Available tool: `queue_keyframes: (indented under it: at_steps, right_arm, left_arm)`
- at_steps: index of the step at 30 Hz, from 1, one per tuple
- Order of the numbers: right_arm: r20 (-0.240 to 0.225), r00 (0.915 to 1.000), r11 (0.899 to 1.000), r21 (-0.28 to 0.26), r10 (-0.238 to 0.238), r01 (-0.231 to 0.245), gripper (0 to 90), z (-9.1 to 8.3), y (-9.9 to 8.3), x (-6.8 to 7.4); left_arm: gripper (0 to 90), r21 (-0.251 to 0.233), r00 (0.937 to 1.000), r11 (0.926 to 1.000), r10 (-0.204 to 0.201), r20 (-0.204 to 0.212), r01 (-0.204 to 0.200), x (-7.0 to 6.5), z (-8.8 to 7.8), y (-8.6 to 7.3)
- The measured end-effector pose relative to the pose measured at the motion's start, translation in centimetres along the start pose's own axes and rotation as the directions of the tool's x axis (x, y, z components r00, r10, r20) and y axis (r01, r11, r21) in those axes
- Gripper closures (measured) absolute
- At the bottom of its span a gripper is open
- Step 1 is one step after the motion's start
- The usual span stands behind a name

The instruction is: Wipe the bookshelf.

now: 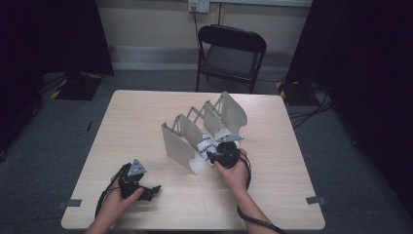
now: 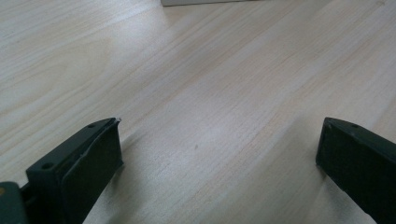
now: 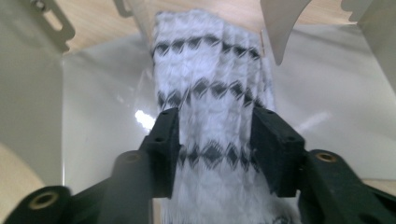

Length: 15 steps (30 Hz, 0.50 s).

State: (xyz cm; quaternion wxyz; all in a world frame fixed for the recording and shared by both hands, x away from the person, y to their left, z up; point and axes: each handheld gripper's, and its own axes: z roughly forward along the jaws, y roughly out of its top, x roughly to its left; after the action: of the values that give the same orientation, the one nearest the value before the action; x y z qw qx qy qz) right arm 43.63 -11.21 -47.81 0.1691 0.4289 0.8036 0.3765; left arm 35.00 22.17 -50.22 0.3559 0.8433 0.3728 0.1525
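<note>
A white cloth [image 1: 206,144] with rows of black diamonds lies folded in a slot of a grey-white folding rack [image 1: 176,145] at the middle of the table. My right gripper [image 1: 214,157] is down at the rack's near end. In the right gripper view its jaws [image 3: 215,116] stand on either side of the cloth [image 3: 210,70], close against its edges without squeezing it, so the gripper is open. The rack's pale plates [image 3: 93,121] rise on both sides. My left gripper [image 1: 153,190] rests low near the table's front left, wide open [image 2: 220,125] over bare wood.
The light wooden table [image 1: 141,117] has free room left of the rack and along the front edge. A black folding chair [image 1: 231,51] stands behind the far edge. Dark curtains hang at both sides, with cables on the floor at the right.
</note>
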Motion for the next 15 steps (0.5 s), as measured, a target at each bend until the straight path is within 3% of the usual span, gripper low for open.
queue_keyframes:
  at_steps: [5, 7, 9, 11, 15]
  right_arm:
    - [0.011, 0.9996, 0.999, 0.021, -0.026, 0.026, 48.4, 0.4, -1.2, -0.2]
    - [0.023, 0.9995, 1.000, 0.015, -0.021, 0.021, 53.3, 0.5, -1.4, -0.2]
    - [0.049, 0.9975, 0.998, 0.029, -0.051, 0.050, 60.7, 0.6, -1.3, 0.0]
    - [0.066, 0.9966, 0.998, 0.053, -0.049, 0.046, 74.0, 0.4, -1.0, -0.1]
    - [0.066, 0.9978, 0.999, 0.049, 0.009, -0.013, 77.9, 0.2, -0.6, -0.5]
  left_arm:
    - [0.0, 0.000, 1.0000, 1.0000, 0.001, 0.000, -0.001, 0.0, 0.0, 0.0]
    - [0.0, 0.000, 1.0000, 1.0000, 0.000, 0.000, 0.000, 0.0, 0.0, 0.0]
    - [0.0, 0.000, 1.0000, 1.0000, 0.000, 0.000, 0.000, 0.0, 0.0, 0.0]
    - [0.0, 0.000, 1.0000, 1.0000, 0.000, 0.000, 0.000, 0.0, 0.0, 0.0]
    - [0.0, 0.000, 1.0000, 1.0000, 0.000, 0.000, 0.000, 0.0, 0.0, 0.0]
